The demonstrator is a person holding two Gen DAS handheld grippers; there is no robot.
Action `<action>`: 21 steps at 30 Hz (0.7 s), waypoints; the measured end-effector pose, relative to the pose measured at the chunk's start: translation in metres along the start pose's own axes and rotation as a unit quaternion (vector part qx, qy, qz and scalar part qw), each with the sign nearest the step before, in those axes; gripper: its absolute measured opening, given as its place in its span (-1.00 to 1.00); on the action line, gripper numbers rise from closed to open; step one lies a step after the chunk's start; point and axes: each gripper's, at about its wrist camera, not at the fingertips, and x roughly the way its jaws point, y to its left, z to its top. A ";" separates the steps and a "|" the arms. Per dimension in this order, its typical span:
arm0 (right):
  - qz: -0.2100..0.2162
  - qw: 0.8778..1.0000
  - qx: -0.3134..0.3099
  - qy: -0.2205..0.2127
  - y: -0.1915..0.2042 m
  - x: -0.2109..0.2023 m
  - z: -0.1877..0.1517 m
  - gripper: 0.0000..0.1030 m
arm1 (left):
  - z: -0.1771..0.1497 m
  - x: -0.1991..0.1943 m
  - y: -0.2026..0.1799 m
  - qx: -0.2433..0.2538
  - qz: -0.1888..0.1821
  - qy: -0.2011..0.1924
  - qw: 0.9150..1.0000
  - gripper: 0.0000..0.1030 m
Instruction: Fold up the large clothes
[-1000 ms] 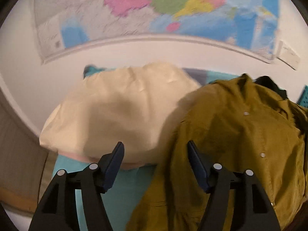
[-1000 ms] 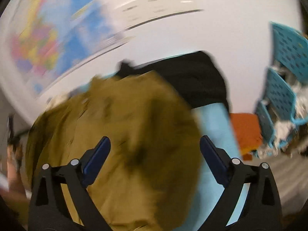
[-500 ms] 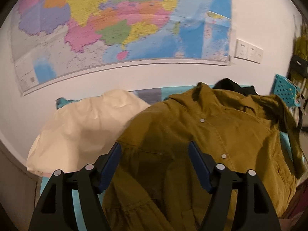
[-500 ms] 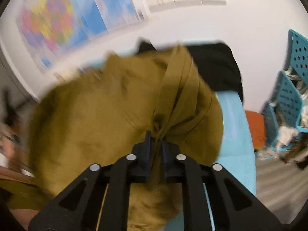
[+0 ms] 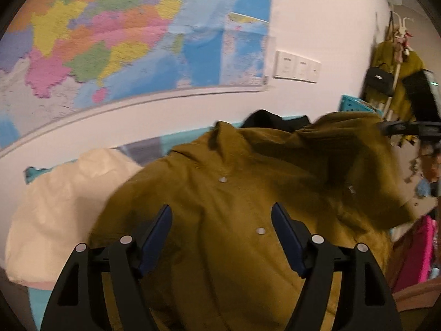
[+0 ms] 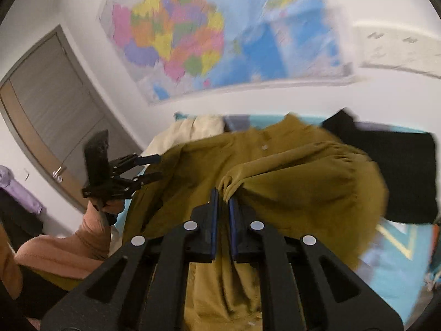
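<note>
An olive-green button-front jacket (image 5: 242,193) lies spread on a teal-covered surface; it also shows in the right wrist view (image 6: 303,176). My left gripper (image 5: 222,220) is open and empty, hovering over the jacket's front; it also shows in the right wrist view (image 6: 151,167) at the jacket's left edge. My right gripper (image 6: 223,197) is shut on a fold of the jacket's fabric and holds it lifted over the body. The right gripper's body appears at the right edge of the left wrist view.
A cream garment (image 5: 60,207) lies left of the jacket. A black garment (image 6: 397,165) lies behind it on the right. A map (image 5: 124,41) hangs on the white wall. A door (image 6: 49,104) stands at the left. Teal crates (image 5: 355,107) stand at the right.
My right gripper closed on the jacket's fabric and carried it up and leftward over the jacket. My left gripper moved right, from above the cream garment to above the jacket, staying open.
</note>
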 end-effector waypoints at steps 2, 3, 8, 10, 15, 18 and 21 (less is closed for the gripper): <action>0.015 0.999 0.013 0.025 -0.004 0.039 0.007 -0.84 | -0.001 0.004 -0.004 0.004 -0.010 0.005 1.000 0.39; 0.028 0.999 0.030 0.034 -0.010 0.063 0.010 -0.84 | -0.002 0.006 -0.005 0.003 -0.016 0.008 1.000 0.39; 0.040 0.994 0.089 0.050 -0.035 0.129 0.015 -0.78 | -0.014 0.024 -0.008 -0.011 -0.056 0.041 0.998 0.45; 0.032 0.993 0.105 0.052 -0.045 0.140 0.014 -0.61 | -0.020 0.034 -0.011 -0.013 -0.078 0.057 0.995 0.47; 0.020 0.991 0.129 0.037 -0.062 0.135 0.009 -0.27 | -0.035 0.071 -0.044 0.010 -0.145 0.120 0.982 0.58; 0.011 0.995 0.100 0.009 -0.057 0.107 0.006 -0.02 | -0.042 0.103 -0.063 0.018 -0.156 0.176 0.972 0.58; -0.017 0.996 0.081 -0.025 -0.058 0.076 0.000 0.16 | -0.050 0.132 -0.077 0.021 -0.163 0.223 0.961 0.58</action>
